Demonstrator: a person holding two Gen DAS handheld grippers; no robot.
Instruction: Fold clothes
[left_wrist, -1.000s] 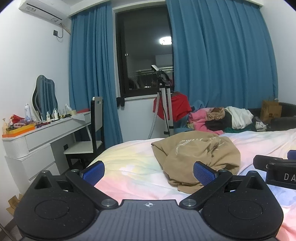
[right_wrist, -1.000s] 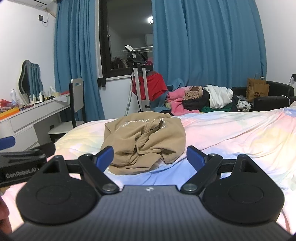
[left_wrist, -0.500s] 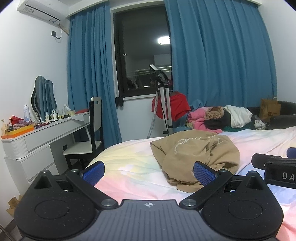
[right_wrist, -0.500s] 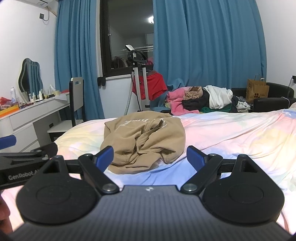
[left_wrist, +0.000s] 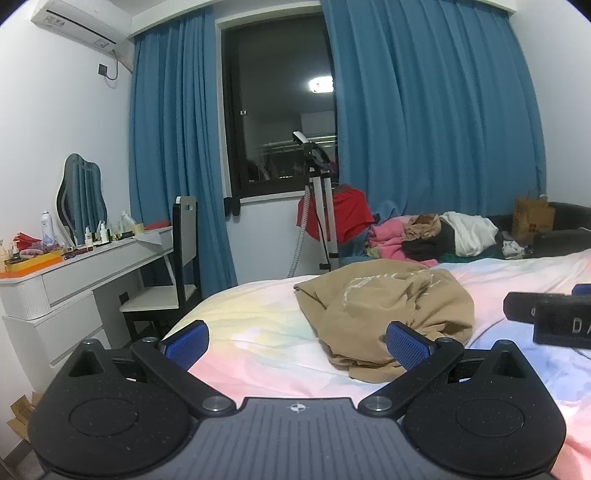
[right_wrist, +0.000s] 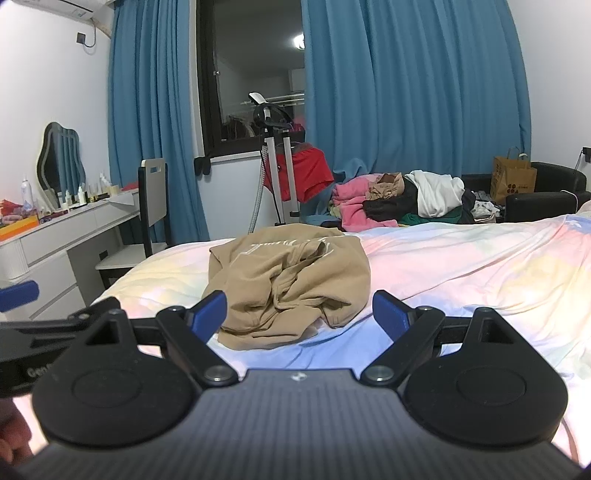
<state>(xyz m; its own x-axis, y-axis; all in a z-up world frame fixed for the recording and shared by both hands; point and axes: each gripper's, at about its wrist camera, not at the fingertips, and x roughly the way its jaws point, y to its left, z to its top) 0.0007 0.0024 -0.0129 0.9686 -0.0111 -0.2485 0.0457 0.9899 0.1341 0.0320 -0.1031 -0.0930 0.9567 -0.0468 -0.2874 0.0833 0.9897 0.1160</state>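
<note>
1. Tan fabric: a crumpled tan garment (right_wrist: 288, 284) lies heaped on the pastel bedsheet (right_wrist: 461, 266), at 12 o'clock from our right gripper (right_wrist: 299, 314) and at 1 o'clock from our left gripper (left_wrist: 295, 343).
2. Both tongs released, blue pads spread wide, nothing between them; both hang short of the cloth.
3. No fold begun, as we judge it: no clean edge shows, and the hem and sleeves are buried in the bunching.
4. Risk: pinching the heap blind could catch several layers at once, so the lift drags a wad instead of spreading it.
5. Risk: a low pinch may take the sheet along with the cloth.
6. Risk: the grippers sit close; converging on one spot could knock them together.
</note>
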